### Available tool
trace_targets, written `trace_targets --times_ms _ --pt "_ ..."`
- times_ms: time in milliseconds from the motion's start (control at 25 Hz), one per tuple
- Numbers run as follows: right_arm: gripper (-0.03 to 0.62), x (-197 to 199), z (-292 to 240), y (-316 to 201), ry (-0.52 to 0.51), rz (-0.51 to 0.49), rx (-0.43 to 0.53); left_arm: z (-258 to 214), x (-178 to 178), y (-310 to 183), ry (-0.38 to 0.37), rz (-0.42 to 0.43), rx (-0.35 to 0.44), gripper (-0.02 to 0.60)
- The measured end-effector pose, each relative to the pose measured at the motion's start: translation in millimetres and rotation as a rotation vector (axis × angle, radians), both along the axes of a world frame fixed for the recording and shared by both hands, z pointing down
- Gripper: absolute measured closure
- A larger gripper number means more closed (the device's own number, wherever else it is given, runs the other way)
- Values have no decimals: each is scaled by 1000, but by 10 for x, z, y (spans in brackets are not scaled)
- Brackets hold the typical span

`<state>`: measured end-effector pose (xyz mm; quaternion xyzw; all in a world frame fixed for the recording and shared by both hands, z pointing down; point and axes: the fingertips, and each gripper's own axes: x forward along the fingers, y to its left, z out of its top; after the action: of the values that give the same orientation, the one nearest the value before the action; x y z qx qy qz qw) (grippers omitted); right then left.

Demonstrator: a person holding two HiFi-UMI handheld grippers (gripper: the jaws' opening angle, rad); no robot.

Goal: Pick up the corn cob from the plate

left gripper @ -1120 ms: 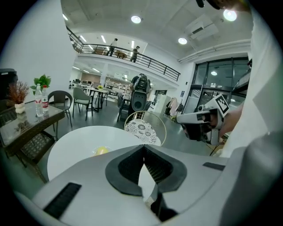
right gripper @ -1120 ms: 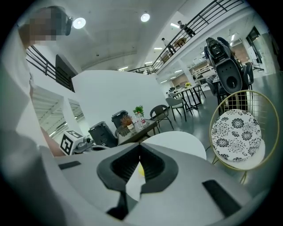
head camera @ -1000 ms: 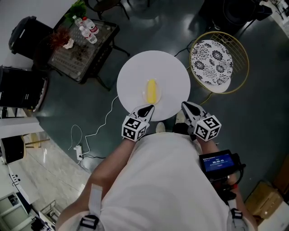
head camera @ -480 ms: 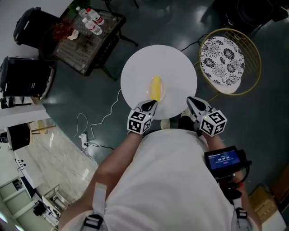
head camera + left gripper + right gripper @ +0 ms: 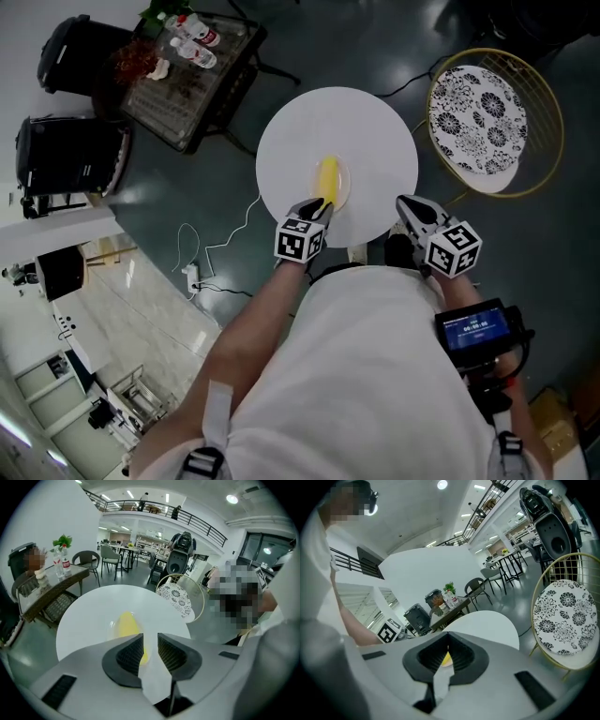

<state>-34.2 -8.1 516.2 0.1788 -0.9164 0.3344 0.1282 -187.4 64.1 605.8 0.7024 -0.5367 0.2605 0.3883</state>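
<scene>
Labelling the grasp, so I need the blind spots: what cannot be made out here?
- Corn cob, near end: head view, the left claw covers it; its jaws have just been opening, nothing between them yet.
- Cob's lower part: left gripper view, behind the jaws.
- Cob: right gripper view, a sliver past the shut right claw.
- Plate rim: head view, pale on white table.

Corn cob (image 5: pixel 327 178) lies on plate (image 5: pixel 344 187). Plate sits mid-counter (image 5: pixel 375 141), slightly toward person's side. Chair (image 5: pixel 489 103) right of counter, near, not touching. Side table (image 5: pixel 192 94) behind-left of counter, bottles (image 5: pixel 208 37) on it. Power strip (image 5: pixel 194 277) on floor, front-left of counter.
</scene>
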Motion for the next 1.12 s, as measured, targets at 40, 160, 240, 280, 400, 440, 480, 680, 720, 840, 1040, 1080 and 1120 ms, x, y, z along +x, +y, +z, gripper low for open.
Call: trace_targets --times_ms 40,160,240,280,400,440,480,680,720,840,1040,1080,1120 --pt "586 25 23 -39 -2 0 -5 43 -8 -34 -8 -4 -15 503" --pt "586 149 121 -193 -7 10 -22 204 -14 -168 -40 -16 -63 464" --pt "586 209 158 -245 -8 17 -29 299 -51 -220 -63 -21 -97 432" --pt "586 237 170 -259 -8 21 -32 345 -74 -239 -74 -24 -116 421" --pt "586 324 192 -293 -7 34 -41 469 -137 -286 -95 -39 -180 369" --pt "586 351 200 -300 -6 39 -44 502 -157 -300 -99 -43 -200 360" --pt "586 376 210 -305 -5 43 -48 534 -174 -313 -103 -45 -219 351" --pt "586 480 278 -309 1 66 -63 653 -212 -384 -113 -15 -269 325" --pt "586 494 285 -308 2 71 -67 673 -214 -385 -111 -10 -280 324" --pt "586 523 295 -321 1 84 -74 725 -211 -388 -100 -6 -311 324" --pt "586 546 300 -321 7 99 -80 792 -224 -402 -105 3 -348 324" --pt "586 532 304 -327 7 99 -78 807 -245 -407 -108 6 -357 324" --pt "586 522 310 -331 8 99 -77 824 -255 -415 -107 9 -366 324"
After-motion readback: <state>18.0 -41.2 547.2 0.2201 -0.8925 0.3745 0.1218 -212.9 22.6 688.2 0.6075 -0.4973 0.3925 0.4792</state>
